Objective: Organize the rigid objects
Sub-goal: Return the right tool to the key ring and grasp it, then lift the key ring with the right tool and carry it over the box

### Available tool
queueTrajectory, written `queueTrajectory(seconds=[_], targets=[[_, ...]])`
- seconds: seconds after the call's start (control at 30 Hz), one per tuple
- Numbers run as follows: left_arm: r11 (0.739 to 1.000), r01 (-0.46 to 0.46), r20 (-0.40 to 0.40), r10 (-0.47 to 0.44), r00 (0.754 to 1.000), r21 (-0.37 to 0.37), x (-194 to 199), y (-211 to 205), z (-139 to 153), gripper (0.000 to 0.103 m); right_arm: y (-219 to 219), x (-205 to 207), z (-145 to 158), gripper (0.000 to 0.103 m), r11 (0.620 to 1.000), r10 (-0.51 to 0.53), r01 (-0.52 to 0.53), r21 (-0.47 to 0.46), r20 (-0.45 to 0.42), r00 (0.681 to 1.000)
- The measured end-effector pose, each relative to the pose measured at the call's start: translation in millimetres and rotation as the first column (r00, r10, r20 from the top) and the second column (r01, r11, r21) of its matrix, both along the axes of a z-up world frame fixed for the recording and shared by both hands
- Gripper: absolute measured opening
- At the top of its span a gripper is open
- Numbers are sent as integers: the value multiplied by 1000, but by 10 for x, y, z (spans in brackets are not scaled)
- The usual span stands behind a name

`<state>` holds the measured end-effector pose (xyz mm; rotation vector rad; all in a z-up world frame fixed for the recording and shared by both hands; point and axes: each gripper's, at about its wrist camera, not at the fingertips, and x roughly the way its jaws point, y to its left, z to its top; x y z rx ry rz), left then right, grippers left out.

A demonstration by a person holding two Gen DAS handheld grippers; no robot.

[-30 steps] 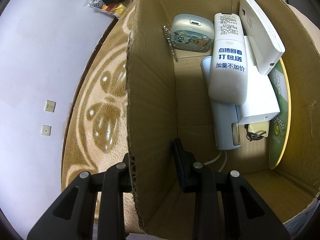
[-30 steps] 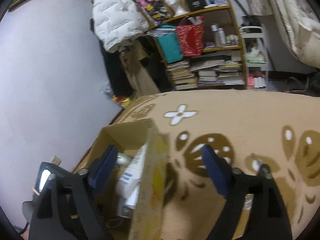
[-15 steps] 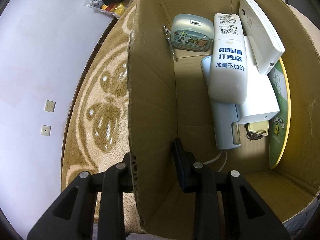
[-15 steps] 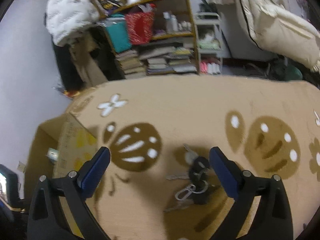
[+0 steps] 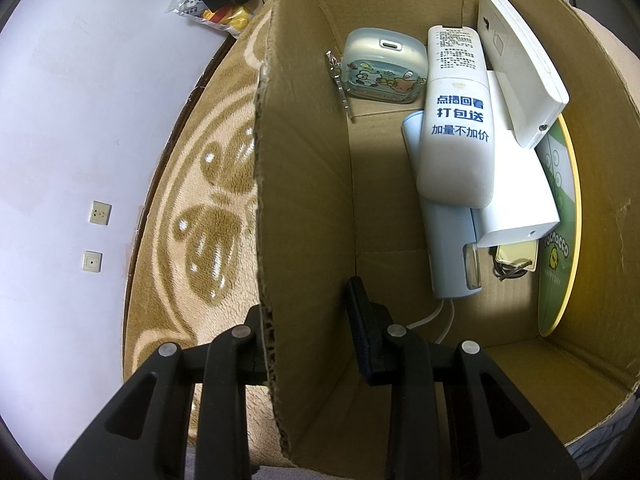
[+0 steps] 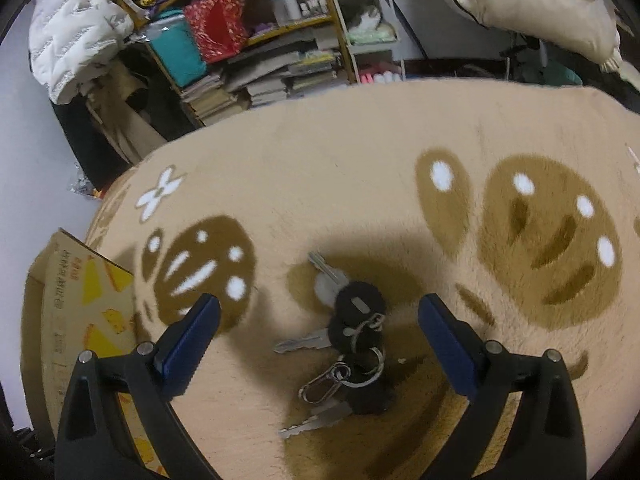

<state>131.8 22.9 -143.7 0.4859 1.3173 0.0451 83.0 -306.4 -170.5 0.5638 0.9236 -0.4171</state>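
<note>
Left gripper [image 5: 308, 320] pinches the cardboard box [image 5: 296, 184] wall, steadying it. Right gripper [image 6: 320, 322] hangs spread above the key bunch [image 6: 352, 332] lying on the rug [image 6: 360, 160] beside the box. Advice: descend centred on the black key heads, closing across them, avoiding loose rings.

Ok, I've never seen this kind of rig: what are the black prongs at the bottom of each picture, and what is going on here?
No robot here: a person holds a two-finger gripper in each hand, each with a fisheye camera looking along its fingers.

Left wrist view: the left gripper is shut on the side wall of the brown cardboard box. Inside lie a white remote with blue Chinese print, a pale blue cartoon case and other white devices.

Right wrist view: the right gripper is open and empty, hovering over a bunch of keys with black heads on the tan patterned rug. The keys seem the likely next pick.
</note>
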Motion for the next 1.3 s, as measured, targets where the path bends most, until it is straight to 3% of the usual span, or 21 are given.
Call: queueTrajectory(seconds=[0.3,0.4,0.47,0.6,0.67,0.9,1.1,1.13,1.3], targets=[[1000,-1,0,1,1000,-1,0,5,0,29,-44,5,-205,98,997,-20,22,74,-34,999],[1000,0,0,0,1000,0,0,4,0,29,-20,14,-216,87,999,-19,21,31,-55,998],[1000,0,0,0,1000,-1,0,4,0,29,19,22,-214,68,1000,-10,8,-21,-84,996],[1000,-1,0,1,1000,-1,0,1,0,29,21,17,-212,52,998,-9,3,-58,-109,994],[1000,-1,0,1,1000,-1,1,2,0,29,-7,11,-205,37,998,-17,10,-62,-122,992],[1000,-1,0,1,1000,0,2,9,-1,30,-50,-27,-174,34,1000,-23,20,-22,-113,993],[1000,0,0,0,1000,0,2,7,-1,30,-57,-83,1,33,999,-40,40,10,-8,999],[1000,0,0,0,1000,0,2,7,-1,30,-56,-89,30,7,999,-42,42,8,8,999],[1000,0,1,0,1000,1,3,16,1,31,-39,-87,50,4,999,-35,35,7,23,999]])
